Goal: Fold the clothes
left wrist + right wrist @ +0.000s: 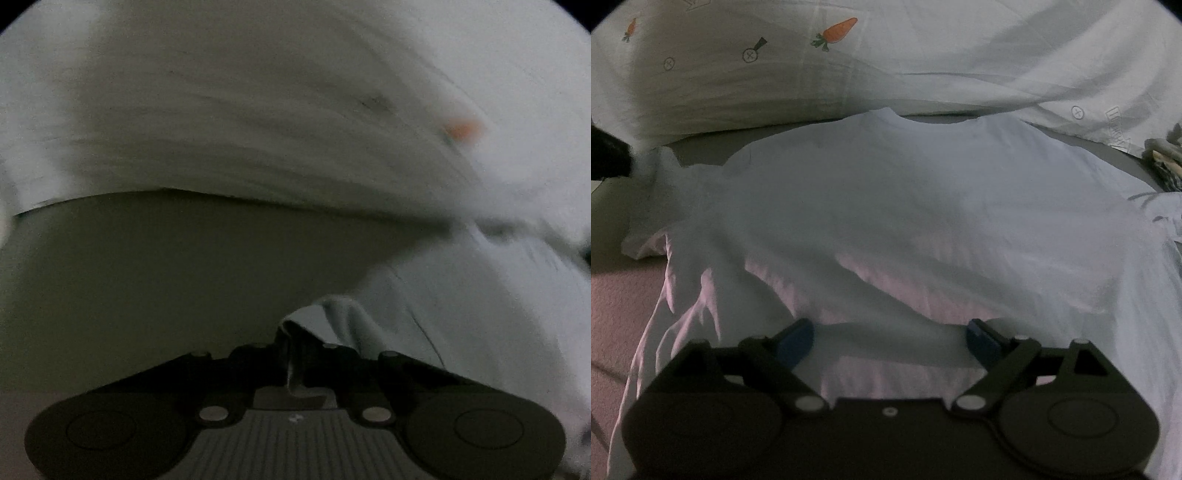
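Note:
A white T-shirt (905, 206) lies spread out on the bed, its neckline at the far side and its near hem rumpled. My right gripper (890, 334) hovers over the near hem, open, with its blue fingertips (798, 341) wide apart and nothing pinched between them. In the left wrist view an edge of the same white T-shirt (480, 295) runs in from the right. My left gripper (293, 347) is shut on a thin fold of that edge. The view is blurred.
A pillow with a carrot print (738, 74) lies behind the shirt, with rumpled white bedding (1034, 55) to its right. Grey sheet (147, 266) shows beside the shirt and pink fabric (617, 295) at the near left. A patterned cloth (1165, 158) sits at the far right.

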Available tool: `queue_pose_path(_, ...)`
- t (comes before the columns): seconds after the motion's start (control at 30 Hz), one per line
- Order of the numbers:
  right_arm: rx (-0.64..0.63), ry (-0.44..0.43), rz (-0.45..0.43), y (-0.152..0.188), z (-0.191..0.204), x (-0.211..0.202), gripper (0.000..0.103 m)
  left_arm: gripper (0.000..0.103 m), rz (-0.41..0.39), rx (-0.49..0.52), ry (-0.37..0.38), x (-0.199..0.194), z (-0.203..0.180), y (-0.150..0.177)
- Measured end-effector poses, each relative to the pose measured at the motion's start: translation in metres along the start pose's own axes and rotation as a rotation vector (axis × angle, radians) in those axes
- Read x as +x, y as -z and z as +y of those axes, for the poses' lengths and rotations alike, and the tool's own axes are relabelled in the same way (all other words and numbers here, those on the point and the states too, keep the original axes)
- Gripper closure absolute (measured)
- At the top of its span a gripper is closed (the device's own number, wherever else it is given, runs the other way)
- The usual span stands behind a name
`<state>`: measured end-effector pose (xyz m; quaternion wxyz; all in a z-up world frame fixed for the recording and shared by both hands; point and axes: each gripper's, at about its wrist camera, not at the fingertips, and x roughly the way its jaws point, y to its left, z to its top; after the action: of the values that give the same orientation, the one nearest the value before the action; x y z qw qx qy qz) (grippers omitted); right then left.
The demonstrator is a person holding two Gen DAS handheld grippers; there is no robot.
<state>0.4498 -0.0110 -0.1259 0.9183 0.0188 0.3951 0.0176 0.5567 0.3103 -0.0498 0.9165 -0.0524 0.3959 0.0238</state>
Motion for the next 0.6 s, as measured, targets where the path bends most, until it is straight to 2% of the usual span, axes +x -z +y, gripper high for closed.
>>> queue_pose_path(0.1,0.003,0.003,-0.011,0.002,0.001,0.0,0.011,0.096,0.029,-0.248,0.052,-0.023,0.035,-0.005)
queue_pose_path(0.13,0.004,0.003,-0.016,0.002,0.001,0.0,0.011,0.096,0.046,-0.293,0.059,-0.025,0.042,-0.003)
queue_pose_path(0.17,0.004,0.004,-0.021,0.003,0.002,0.001,0.01,0.095,0.069,-0.302,0.045,-0.023,0.045,0.001)
queue_pose_path(0.23,0.004,0.003,-0.022,0.001,0.002,0.002,0.008,0.089,0.107,-0.246,-0.015,-0.009,0.041,0.008)
queue_pose_path(0.3,0.003,0.002,-0.016,-0.001,0.002,0.004,0.008,0.077,0.155,-0.223,-0.067,0.005,0.043,0.018)
queue_pose_path(0.33,0.003,0.002,-0.011,-0.002,0.002,0.004,0.008,0.076,0.172,-0.238,-0.073,0.01,0.047,0.021)
queue_pose_path(0.47,0.008,0.0,0.007,-0.005,0.001,0.002,0.009,0.053,0.175,-0.33,-0.054,0.014,0.063,0.02)
queue_pose_path(0.57,-0.018,-0.019,0.006,-0.007,0.004,-0.003,0.031,0.033,0.149,-0.331,-0.025,0.006,0.069,0.013)
queue_pose_path(0.6,-0.037,-0.034,0.004,-0.007,0.009,-0.005,0.044,0.029,0.146,-0.319,-0.013,0.003,0.07,0.012)
